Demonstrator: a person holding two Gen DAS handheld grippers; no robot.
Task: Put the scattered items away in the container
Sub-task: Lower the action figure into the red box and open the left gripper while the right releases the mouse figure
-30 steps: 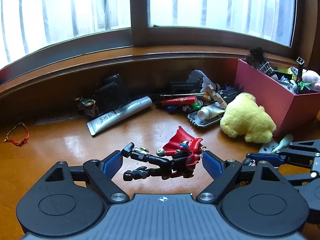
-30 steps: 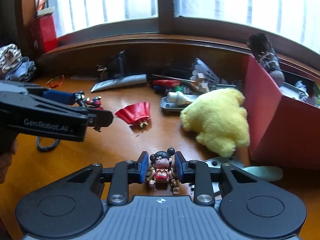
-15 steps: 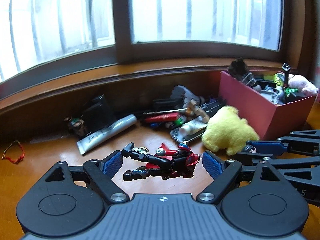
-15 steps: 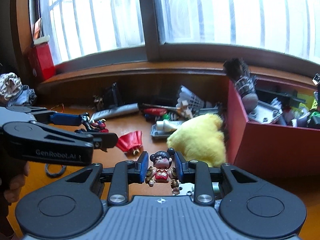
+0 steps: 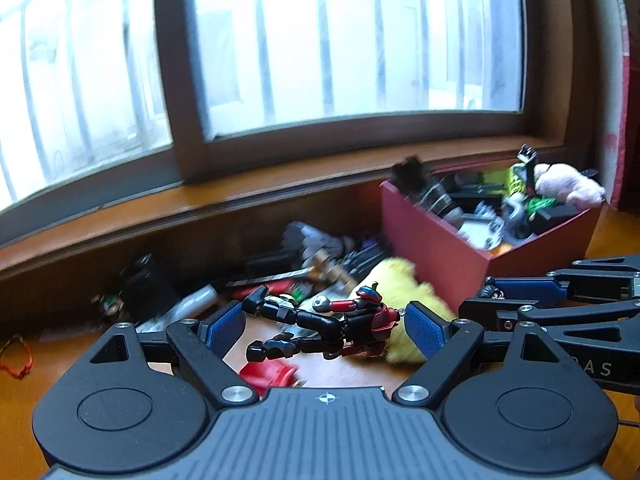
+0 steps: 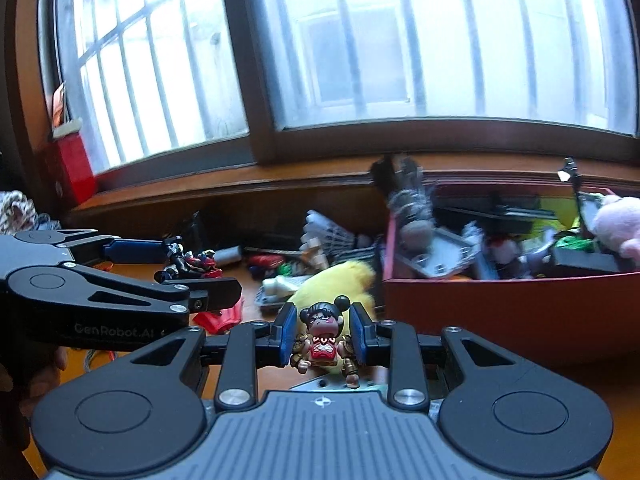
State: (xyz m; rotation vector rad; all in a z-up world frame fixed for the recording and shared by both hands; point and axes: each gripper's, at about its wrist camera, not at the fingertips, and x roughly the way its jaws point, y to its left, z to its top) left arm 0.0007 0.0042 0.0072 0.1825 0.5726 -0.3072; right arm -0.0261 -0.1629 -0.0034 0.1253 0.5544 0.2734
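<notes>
You are working in a home, in what looks like a living room or bedroom by a window. A large brown-framed window (image 6: 256, 80) with bars outside is letting daylight onto a wooden sill (image 5: 240, 208). Household odds and ends are lying on the polished wooden worktop (image 5: 48, 376): a yellow plush toy (image 6: 340, 280), a shuttlecock (image 6: 332, 234), tubes and toy figures. A red box (image 6: 520, 312) is holding more toys, among them a pink plush (image 6: 620, 224). Crumpled cloth (image 6: 16, 210) is sitting at the left edge.
</notes>
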